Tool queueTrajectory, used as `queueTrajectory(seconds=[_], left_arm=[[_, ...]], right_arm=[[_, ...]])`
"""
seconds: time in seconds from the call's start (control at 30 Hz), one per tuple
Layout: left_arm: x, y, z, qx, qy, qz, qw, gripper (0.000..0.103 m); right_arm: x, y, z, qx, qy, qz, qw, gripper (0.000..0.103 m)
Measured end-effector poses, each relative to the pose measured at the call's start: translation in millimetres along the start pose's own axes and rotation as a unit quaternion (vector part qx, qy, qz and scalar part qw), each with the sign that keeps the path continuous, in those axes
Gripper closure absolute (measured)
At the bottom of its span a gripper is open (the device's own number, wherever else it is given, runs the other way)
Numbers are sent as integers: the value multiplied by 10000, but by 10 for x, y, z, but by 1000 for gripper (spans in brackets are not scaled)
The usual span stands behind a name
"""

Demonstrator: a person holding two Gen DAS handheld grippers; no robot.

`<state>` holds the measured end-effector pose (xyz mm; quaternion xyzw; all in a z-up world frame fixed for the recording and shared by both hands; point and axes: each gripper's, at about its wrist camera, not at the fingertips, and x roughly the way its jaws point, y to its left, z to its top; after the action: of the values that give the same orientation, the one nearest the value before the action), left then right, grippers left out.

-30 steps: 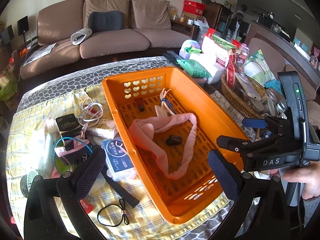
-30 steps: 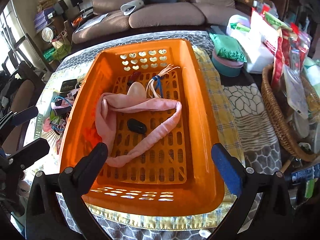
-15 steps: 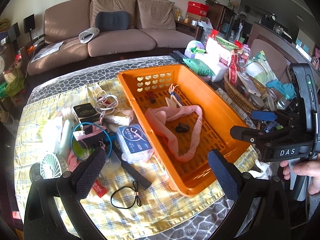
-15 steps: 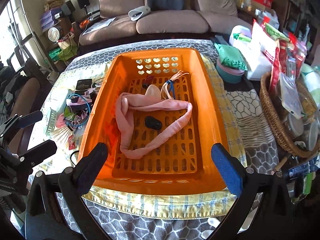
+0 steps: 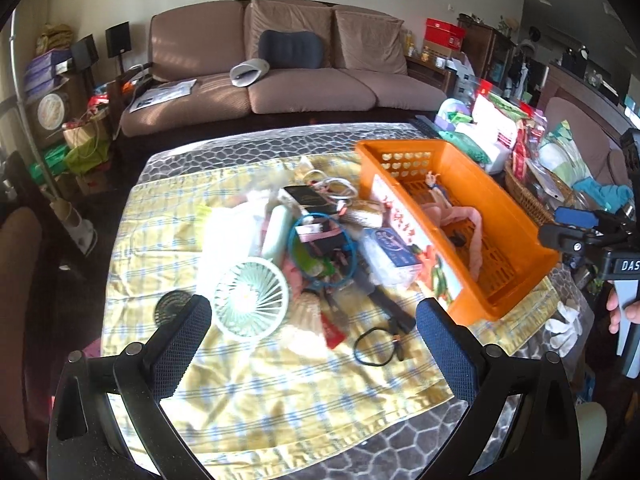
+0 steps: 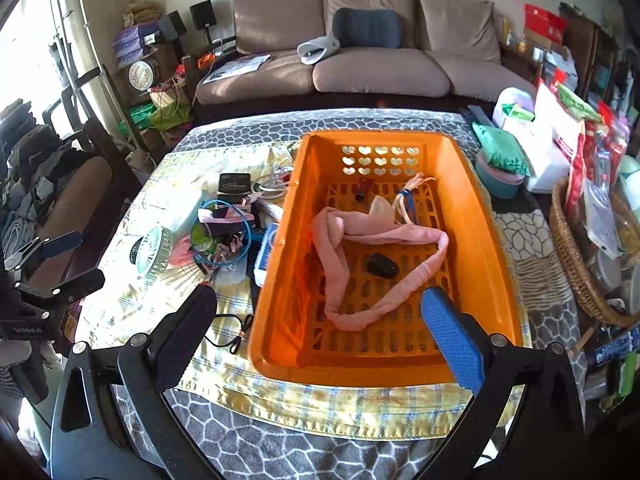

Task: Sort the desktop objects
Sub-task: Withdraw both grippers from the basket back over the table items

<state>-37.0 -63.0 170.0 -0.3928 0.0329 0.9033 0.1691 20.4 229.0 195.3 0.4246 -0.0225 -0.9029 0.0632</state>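
The right claw (image 6: 318,328) hangs released, empty, its fingers spread over the near rim of the orange basket (image 6: 486,248). Just beyond its tips a pink cloth band (image 6: 384,236) loops across the basket floor around a small black object (image 6: 383,265); farther in lie bundled cords (image 6: 406,200). The left claw (image 5: 314,332) is also released, holding nothing. Ahead of it on the yellow cloth (image 5: 280,392) lie a black hair tie (image 5: 376,346) and a small fan (image 5: 251,298), then a heap of unsorted clutter left of the basket.
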Motion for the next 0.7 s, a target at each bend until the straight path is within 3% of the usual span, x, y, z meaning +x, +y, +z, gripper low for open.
queueTrajectory(seconds=[0.2,0.37,0.47,0.57,0.7], left_arm=[[-119,683,-102,-322,-94,268,9991,0],[-28,1193,-209,-498,-14,545,9973,0],[115,1397,-256,-546,72,651,9964,0],[262,1528,-298,-622,97,598,9962,0],[437,1509,-343,-576,90,198,9981,0]], right_arm=[[37,440,75,-211,-248,173,9993,3],[128,725,156,-197,-362,441,9982,22],[221,889,198,-253,-376,584,9973,23],[348,1046,230,-308,-368,758,9960,24],[579,1277,225,-509,-308,954,9937,24]])
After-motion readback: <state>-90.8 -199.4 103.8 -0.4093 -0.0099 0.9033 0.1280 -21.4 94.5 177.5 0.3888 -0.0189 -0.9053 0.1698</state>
